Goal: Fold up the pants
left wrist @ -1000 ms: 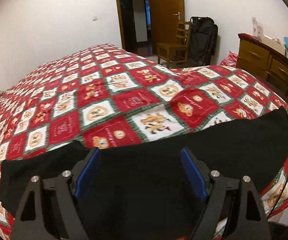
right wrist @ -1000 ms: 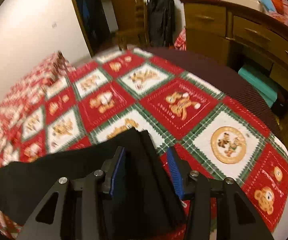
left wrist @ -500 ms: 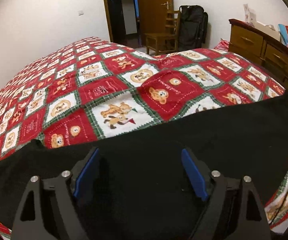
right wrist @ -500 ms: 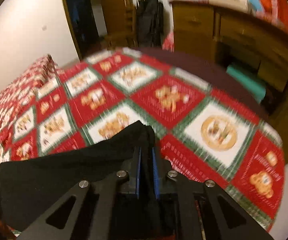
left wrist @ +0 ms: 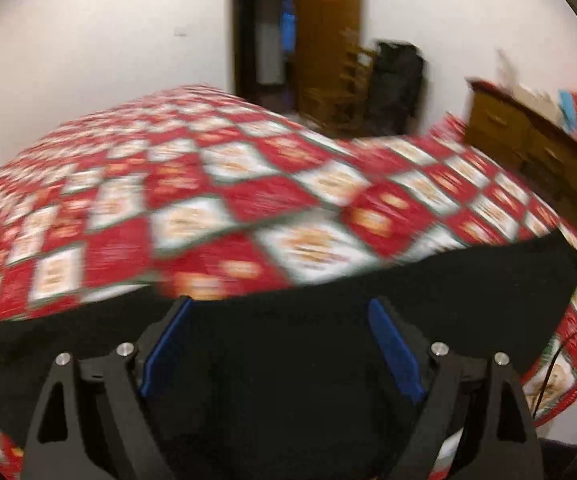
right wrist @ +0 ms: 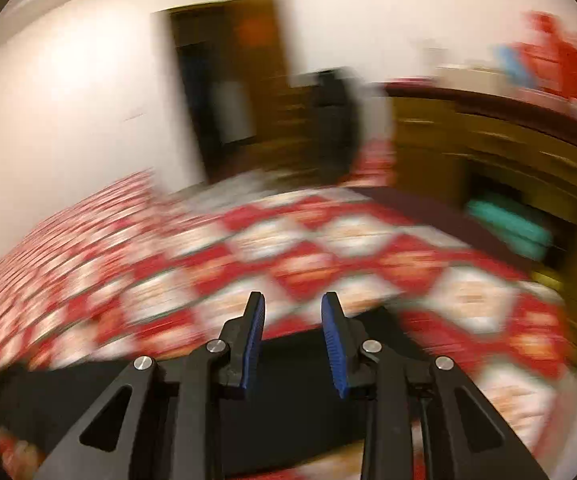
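Both views blurred; pants (left wrist: pixel 288 380) cut off below.

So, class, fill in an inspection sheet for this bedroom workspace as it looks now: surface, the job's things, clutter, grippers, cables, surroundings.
Surface: bed with a red, white and green patchwork quilt; both views are motion-blurred.
Job's things: black pants lie flat in a long band along the near edge of the bed.
Clutter: nothing seen on the quilt besides the pants.
Grippers: left gripper open wide above the pants, nothing between its pads. Right gripper has just been opening; its jaws stand apart with nothing between them, pants below.
Cables: a thin dark cable hangs over the bed's right edge.
Surroundings: white walls, open doorway, wooden chair, wooden dresser with items on top.
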Tool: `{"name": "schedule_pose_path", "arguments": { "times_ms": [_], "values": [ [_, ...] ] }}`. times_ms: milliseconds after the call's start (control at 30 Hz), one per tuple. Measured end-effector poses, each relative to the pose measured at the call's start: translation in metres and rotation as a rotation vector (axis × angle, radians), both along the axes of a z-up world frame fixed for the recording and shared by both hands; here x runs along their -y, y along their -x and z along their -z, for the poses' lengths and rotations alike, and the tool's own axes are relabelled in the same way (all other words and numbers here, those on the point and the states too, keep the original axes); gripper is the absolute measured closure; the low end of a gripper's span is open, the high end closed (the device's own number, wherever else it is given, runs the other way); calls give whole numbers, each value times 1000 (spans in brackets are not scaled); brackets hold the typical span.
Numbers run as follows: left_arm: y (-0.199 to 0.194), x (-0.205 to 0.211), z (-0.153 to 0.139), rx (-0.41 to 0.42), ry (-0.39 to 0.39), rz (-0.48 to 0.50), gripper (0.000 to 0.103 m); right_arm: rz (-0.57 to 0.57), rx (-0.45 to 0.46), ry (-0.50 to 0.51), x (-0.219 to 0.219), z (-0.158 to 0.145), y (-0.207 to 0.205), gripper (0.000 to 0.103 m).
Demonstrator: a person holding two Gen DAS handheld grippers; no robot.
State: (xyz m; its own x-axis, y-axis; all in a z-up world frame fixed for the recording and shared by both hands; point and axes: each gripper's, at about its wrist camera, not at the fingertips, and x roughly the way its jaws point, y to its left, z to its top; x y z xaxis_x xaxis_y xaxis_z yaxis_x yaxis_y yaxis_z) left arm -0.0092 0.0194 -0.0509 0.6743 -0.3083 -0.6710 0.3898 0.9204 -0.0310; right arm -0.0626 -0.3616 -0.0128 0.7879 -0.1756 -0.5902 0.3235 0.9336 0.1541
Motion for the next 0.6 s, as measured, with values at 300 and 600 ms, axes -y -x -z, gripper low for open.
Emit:
{"name": "schedule_pose_path", "arguments": {
  "times_ms": [300, 600],
  "values": [
    [-21, -175, 12, 22, -99, -493, 13, -779, -109, -44, -264, 41, -97, 72],
    [-22, -214, 66, -90, -163, -627, 13, -998, -241, 11, -374, 108, -74, 72]
  ]
}}
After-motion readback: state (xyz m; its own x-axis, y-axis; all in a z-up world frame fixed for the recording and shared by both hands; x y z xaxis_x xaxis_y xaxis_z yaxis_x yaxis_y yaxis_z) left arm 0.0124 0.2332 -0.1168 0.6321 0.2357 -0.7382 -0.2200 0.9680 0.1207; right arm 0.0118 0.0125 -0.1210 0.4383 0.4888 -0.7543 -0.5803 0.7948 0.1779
